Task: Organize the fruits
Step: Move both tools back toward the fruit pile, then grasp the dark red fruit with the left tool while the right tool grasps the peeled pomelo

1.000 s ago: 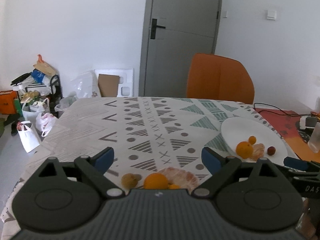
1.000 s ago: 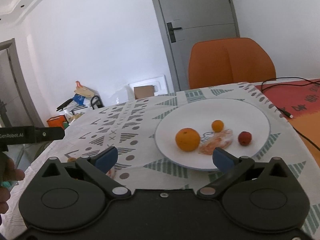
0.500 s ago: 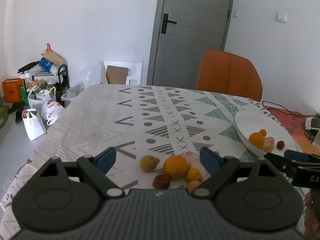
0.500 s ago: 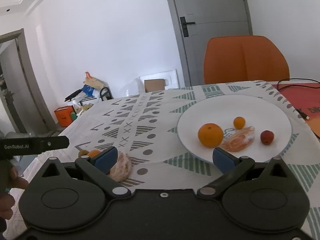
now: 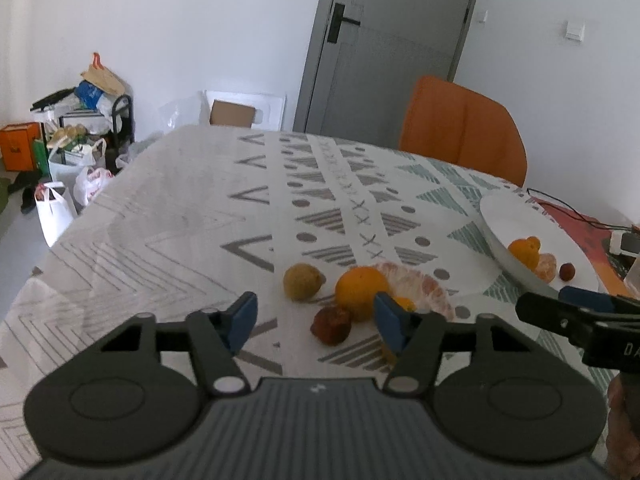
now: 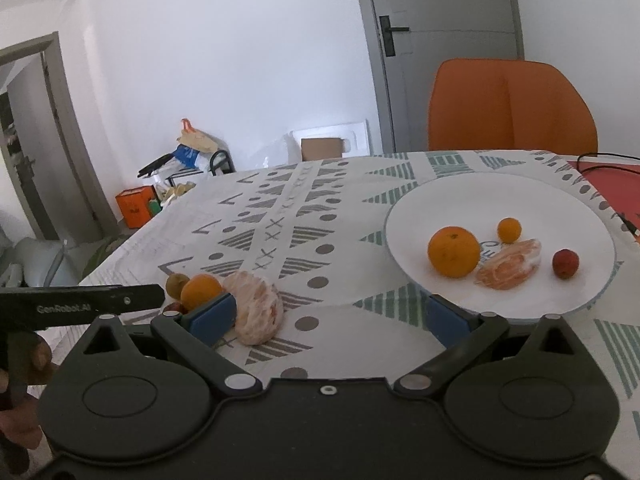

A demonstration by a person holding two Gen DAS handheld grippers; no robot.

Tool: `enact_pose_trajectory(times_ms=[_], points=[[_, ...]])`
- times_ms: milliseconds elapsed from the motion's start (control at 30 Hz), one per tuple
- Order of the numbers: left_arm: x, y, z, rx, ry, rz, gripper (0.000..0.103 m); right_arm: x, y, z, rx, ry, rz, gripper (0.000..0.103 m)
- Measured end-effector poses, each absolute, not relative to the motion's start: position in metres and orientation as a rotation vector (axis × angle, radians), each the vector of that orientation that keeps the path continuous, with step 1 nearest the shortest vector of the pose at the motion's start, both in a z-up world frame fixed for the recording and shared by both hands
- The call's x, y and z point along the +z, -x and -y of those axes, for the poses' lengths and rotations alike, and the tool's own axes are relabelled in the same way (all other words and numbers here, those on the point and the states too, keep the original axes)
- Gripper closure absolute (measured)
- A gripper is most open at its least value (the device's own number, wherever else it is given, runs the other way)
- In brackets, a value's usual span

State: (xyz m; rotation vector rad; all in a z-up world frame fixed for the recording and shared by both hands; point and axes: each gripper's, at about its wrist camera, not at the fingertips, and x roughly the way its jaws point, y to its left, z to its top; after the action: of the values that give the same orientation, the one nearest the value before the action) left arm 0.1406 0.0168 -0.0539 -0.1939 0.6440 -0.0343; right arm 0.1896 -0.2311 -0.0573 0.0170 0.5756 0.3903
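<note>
Loose fruit lies on the patterned tablecloth: a yellow-brown fruit (image 5: 301, 287), an orange (image 5: 362, 292), a peeled citrus (image 5: 420, 288) and a dark red fruit (image 5: 332, 325). My left gripper (image 5: 316, 318) hovers low over this cluster. Its jaws are closing, with the dark red fruit between them and untouched. A small orange fruit is partly hidden behind its right finger. My right gripper (image 6: 328, 316) is open, and the peeled citrus (image 6: 258, 312) lies just inside its left finger. The white plate (image 6: 460, 200) holds an orange (image 6: 454, 252), a small orange fruit (image 6: 509, 230), a peeled piece (image 6: 510, 266) and a red fruit (image 6: 565, 263).
An orange chair (image 5: 460, 128) stands behind the table in front of a grey door (image 5: 384, 40). Bags and boxes (image 5: 68, 140) crowd the floor at the left. A red mat with a black cable (image 6: 608, 168) lies right of the plate. A hand holds each gripper.
My left gripper has come down toward the fruit cluster and its jaws have narrowed. My right gripper has swung left, so the plate sits further right and the peeled citrus has come into view.
</note>
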Motion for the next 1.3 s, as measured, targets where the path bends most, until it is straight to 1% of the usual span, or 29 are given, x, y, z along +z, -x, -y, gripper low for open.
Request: enact_pose_trajectory(times_ms=[33, 167, 233, 333, 433, 500, 567, 633, 667, 733, 800, 900, 967, 1000, 1033, 1133, 1300], points=[[-0.057, -0.142, -0.017, -0.037, 0.2, -0.65, 0.045, -0.058, -0.19, 0.229, 0.393, -0.012, -0.58, 0.004], [-0.064, -0.145, -0.019, -0.042, 0.214, -0.666, 0.051, -0.063, -0.194, 0.221, 0.411, 0.004, -0.601, 0.014], [-0.067, -0.147, -0.019, -0.046, 0.221, -0.673, 0.054, -0.065, -0.196, 0.217, 0.419, 0.01, -0.614, 0.021], [-0.07, -0.149, -0.019, -0.054, 0.233, -0.681, 0.059, -0.069, -0.2, 0.212, 0.427, 0.015, -0.633, 0.027], [-0.072, -0.151, -0.018, -0.061, 0.231, -0.678, 0.063, -0.072, -0.201, 0.207, 0.442, 0.018, -0.649, 0.031], [-0.072, -0.153, -0.018, -0.069, 0.234, -0.677, 0.068, -0.074, -0.203, 0.203, 0.453, 0.023, -0.66, 0.032], [-0.072, -0.152, -0.019, -0.074, 0.244, -0.679, 0.078, -0.076, -0.204, 0.198, 0.467, 0.032, -0.665, 0.034], [-0.072, -0.152, -0.02, -0.073, 0.252, -0.681, 0.082, -0.077, -0.206, 0.192, 0.48, 0.042, -0.671, 0.038], [-0.072, -0.152, -0.021, -0.071, 0.257, -0.681, 0.082, -0.078, -0.207, 0.191, 0.486, 0.044, -0.674, 0.039], [-0.071, -0.149, -0.024, -0.058, 0.267, -0.679, 0.081, -0.081, -0.209, 0.187, 0.494, 0.051, -0.68, 0.045], [-0.07, -0.146, -0.028, -0.048, 0.275, -0.678, 0.081, -0.083, -0.211, 0.184, 0.499, 0.057, -0.691, 0.047], [-0.07, -0.141, -0.033, -0.027, 0.283, -0.675, 0.081, -0.084, -0.21, 0.178, 0.514, 0.079, -0.68, 0.048], [-0.07, -0.139, -0.036, -0.017, 0.287, -0.674, 0.081, -0.084, -0.21, 0.178, 0.521, 0.084, -0.676, 0.051], [-0.07, -0.137, -0.037, -0.013, 0.287, -0.673, 0.081, -0.085, -0.21, 0.177, 0.521, 0.086, -0.67, 0.058], [-0.07, -0.137, -0.038, -0.011, 0.287, -0.672, 0.082, -0.085, -0.21, 0.177, 0.517, 0.091, -0.668, 0.069], [-0.07, -0.136, -0.038, -0.006, 0.286, -0.67, 0.081, -0.084, -0.21, 0.179, 0.515, 0.089, -0.666, 0.072], [-0.071, -0.137, -0.034, 0.0, 0.268, -0.669, 0.081, -0.083, -0.204, 0.187, 0.502, 0.086, -0.667, 0.072]])
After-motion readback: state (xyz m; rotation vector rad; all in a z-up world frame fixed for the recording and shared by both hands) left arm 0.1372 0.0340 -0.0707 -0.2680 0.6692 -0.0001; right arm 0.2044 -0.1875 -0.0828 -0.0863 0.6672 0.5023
